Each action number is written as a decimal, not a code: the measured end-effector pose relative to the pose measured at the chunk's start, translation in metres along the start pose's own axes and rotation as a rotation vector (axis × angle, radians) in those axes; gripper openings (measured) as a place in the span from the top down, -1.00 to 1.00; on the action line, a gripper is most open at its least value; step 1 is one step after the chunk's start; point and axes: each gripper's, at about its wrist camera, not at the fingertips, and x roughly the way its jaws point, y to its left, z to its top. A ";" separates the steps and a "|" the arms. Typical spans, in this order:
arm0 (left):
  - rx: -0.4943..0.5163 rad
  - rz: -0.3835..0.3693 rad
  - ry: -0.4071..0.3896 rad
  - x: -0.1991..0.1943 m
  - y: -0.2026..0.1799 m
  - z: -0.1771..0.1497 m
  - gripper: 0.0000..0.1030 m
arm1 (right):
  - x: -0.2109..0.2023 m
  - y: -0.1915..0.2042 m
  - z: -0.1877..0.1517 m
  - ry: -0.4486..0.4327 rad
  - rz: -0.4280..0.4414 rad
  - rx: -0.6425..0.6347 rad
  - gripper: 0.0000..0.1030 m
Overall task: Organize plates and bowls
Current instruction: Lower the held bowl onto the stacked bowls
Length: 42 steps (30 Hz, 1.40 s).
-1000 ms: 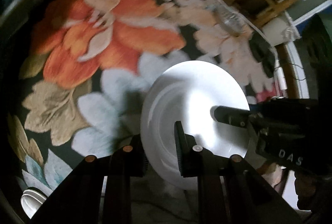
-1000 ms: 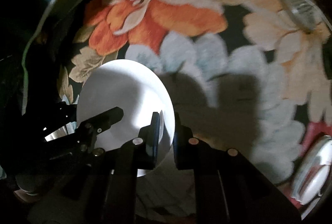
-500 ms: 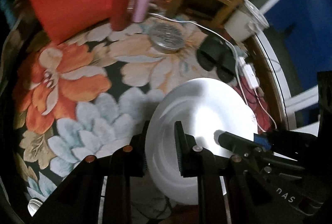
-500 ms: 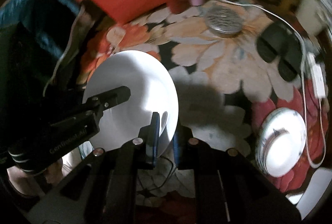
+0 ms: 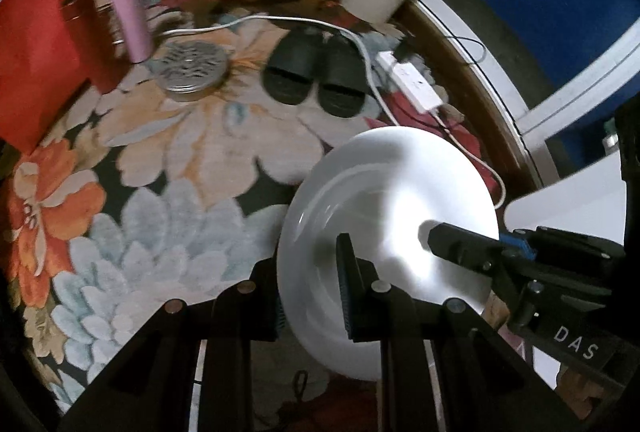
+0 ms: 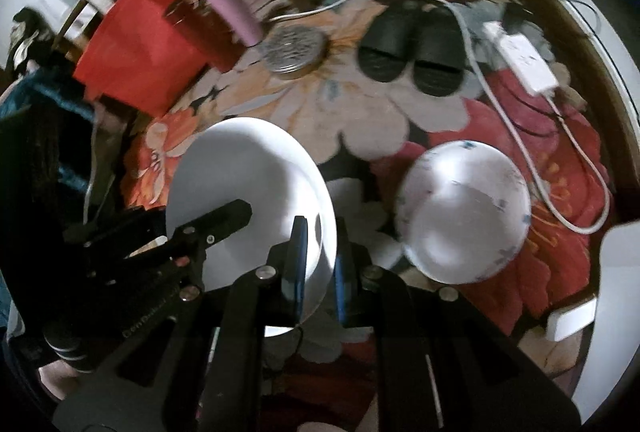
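1. Left wrist: our left gripper [image 5: 310, 288] pinches the near rim of the white plate [image 5: 384, 216], held above the floral rug [image 5: 192, 167]. It looks stiff, glossy, breakable; rim grips suit it.
2. Right wrist: our right gripper [image 6: 318, 264] clamps the opposite rim, beside the patterned plate stack [image 6: 464, 216].

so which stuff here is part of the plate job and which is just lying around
Job: white plate, held by left gripper and right gripper; stacked plates.

Lying about: slippers, pink bottle, red bag, power strip, round tin.
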 end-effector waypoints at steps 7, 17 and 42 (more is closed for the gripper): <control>0.028 -0.041 0.026 0.025 -0.036 0.007 0.62 | -0.006 -0.045 -0.007 -0.017 -0.014 0.073 0.77; 0.078 -0.059 0.067 0.098 -0.067 0.020 0.62 | 0.023 -0.106 -0.011 -0.037 -0.056 0.177 0.77; 0.197 0.056 0.098 0.174 -0.092 -0.006 0.12 | 0.077 -0.148 -0.040 0.015 -0.120 0.217 0.71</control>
